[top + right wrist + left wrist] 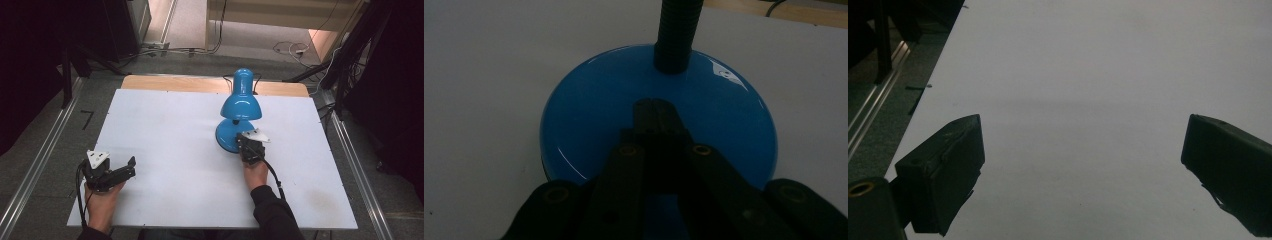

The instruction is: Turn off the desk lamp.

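A blue desk lamp (240, 102) stands right of the table's middle, its shade tipped down over its round base (226, 135). My right gripper (243, 140) is shut, its tips over the near side of that base. In the right gripper view the shut jaws (651, 105) meet on the glossy blue base (584, 120), just short of the black ribbed neck (676, 35); I cannot tell whether they touch it. My left gripper (131, 168) rests open near the front left of the white table (165, 130), with nothing between its jaws (1083, 135).
A wooden strip (175, 82) runs along the table's far edge. Metal rails (37, 165) flank the table on both sides. Cables (290, 49) lie on the floor beyond. Bare white table surface (1098, 75) stretches ahead of the left gripper.
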